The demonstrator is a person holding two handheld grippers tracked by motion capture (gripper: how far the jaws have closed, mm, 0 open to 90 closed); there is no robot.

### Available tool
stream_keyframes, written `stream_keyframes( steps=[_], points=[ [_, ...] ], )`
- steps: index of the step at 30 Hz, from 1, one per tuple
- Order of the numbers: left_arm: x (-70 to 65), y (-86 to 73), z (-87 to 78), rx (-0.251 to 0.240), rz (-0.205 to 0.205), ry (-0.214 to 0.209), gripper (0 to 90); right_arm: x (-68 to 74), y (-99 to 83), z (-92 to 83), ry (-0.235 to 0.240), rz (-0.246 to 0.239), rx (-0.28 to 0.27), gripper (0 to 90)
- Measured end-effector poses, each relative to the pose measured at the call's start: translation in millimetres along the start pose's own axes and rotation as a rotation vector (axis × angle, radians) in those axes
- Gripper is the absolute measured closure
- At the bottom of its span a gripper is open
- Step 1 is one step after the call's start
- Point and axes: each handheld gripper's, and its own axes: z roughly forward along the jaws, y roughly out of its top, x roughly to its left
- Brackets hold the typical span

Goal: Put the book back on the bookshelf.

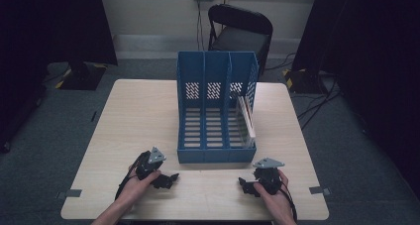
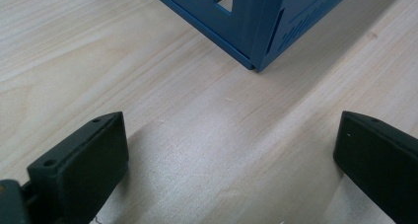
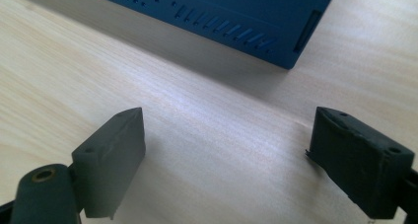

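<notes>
Both of your grippers have their jaws spread wide with nothing between them: the left gripper (image 1: pixel 168 179) and the right gripper (image 1: pixel 245 184) each look down on bare wood in their own views. Your nearest object, the blue perforated plastic three-slot file rack (image 1: pixel 216 111), stands upright at the centre of the pale wooden table (image 1: pixel 143 116), at 12 o'clock from your hands. Its right-hand slot holds a thin flat item with a white edge (image 1: pixel 246 117), leaning against the rack's right wall (whether folder or booklet, you cannot tell); the other two slots look empty.

Judging from this, the work reads as either not begun or at rest: nothing is grasped and neither gripper touches the rack.

Your left hand (image 1: pixel 141 183) rests low on the table at about 7 o'clock from the rack, gripper pointing toward 3 o'clock. Your right hand (image 1: pixel 272 190) sits at about 5 o'clock, gripper pointing toward 9 o'clock, so the two face each other just before the rack's front edge.
</notes>
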Motion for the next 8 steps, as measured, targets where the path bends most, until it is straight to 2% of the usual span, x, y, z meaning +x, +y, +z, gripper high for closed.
stream_keyframes(
  steps=[3, 8],
  points=[
    [0.0, 0.0, -0.1, 0.0, 0.0, 0.001, 0.0, 1.9, -5.0, 2.4, -0.002, -0.002, -0.058, 11.3],
    [0.0, 0.0, 0.0, 0.0, 0.0, 0.0, 0.0, 2.0, -5.1, 2.4, -0.003, -0.003, -0.059, 11.2]
  ],
)
